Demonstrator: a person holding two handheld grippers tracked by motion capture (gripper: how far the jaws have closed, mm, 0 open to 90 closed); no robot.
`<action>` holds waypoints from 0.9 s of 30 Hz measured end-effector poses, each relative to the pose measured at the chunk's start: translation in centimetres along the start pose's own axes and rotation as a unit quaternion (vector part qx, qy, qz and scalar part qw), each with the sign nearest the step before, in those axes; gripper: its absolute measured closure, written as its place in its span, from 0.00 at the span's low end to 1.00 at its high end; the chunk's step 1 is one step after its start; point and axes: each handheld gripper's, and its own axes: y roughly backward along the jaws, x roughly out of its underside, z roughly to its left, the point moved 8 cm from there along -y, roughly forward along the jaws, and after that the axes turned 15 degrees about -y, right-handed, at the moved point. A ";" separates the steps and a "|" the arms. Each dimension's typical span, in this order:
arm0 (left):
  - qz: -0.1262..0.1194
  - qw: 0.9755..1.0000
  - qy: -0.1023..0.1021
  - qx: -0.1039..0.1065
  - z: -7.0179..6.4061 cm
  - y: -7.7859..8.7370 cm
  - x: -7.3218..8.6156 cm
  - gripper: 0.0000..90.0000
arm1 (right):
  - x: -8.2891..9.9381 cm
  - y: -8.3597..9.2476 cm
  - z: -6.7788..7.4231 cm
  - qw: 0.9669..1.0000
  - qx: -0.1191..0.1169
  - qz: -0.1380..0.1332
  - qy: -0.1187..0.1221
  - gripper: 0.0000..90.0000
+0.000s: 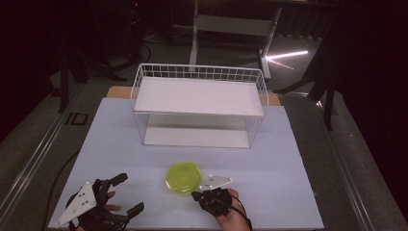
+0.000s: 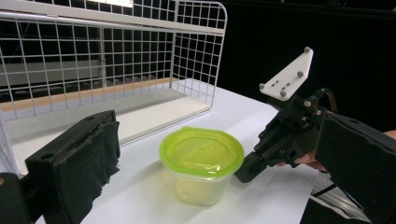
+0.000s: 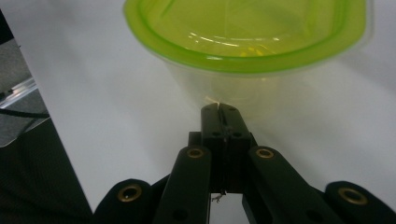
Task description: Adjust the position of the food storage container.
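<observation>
Clear tub with green lid (image 1: 183,178) upright on white desk (image 1: 288,159), near front edge, in front of two-tier wire rack (image 1: 199,103). Right gripper (image 1: 197,195) just beside tub's near right side; jaws pressed together, empty, tips at tub wall; contact cannot be told. Left gripper (image 1: 128,194) at front left, well apart from tub; jaws spread wide, empty.

A white counter (image 1: 288,159) carries a white wire basket rack (image 1: 199,103) at its far middle, with two flat white shelves inside. Nearer the front edge stands a clear tub with a lime-green lid (image 1: 183,178), well apart from the rack.
</observation>
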 end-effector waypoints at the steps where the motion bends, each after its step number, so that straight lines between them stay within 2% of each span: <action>1: 0.000 1.000 0.000 0.000 0.0 0.0 0.0 0.01 | -0.1 -0.2 0.2 1.000 -0.002 0.001 0.001 1.00; 6: 0.001 1.000 0.000 0.001 0.0 0.0 0.0 0.01 | -0.7 -1.4 1.0 1.000 -0.006 0.004 0.010 1.00; 9: 0.001 1.000 0.002 0.001 0.0 0.0 0.0 0.01 | -0.8 -1.8 2.1 1.000 -0.018 0.008 0.010 1.00; 11: 0.001 1.000 0.001 0.002 -0.1 0.0 0.0 0.01 | -0.8 -2.0 3.0 0.999 -0.019 0.007 0.031 1.00; 13: 0.002 1.000 0.000 0.002 -0.1 0.0 0.0 0.01 | -0.9 -2.2 3.3 0.999 -0.011 0.009 0.045 1.00; 17: 0.002 1.000 0.001 0.003 -0.1 0.0 0.0 0.01 | -1.3 -2.8 3.2 0.999 -0.008 0.005 0.039 1.00; 22: 0.001 1.000 0.002 0.004 -0.1 0.0 0.1 0.01 | -1.6 -3.3 2.5 1.000 -0.001 0.003 0.029 1.00; 23: 0.002 1.000 0.003 0.004 -0.1 -0.1 0.1 0.01 | -2.0 -3.6 2.0 1.000 0.004 0.001 0.019 1.00; 27: 0.004 1.000 0.003 0.006 -0.1 -0.2 0.2 0.01 | -2.5 -3.9 1.8 1.000 0.004 -0.003 0.013 1.00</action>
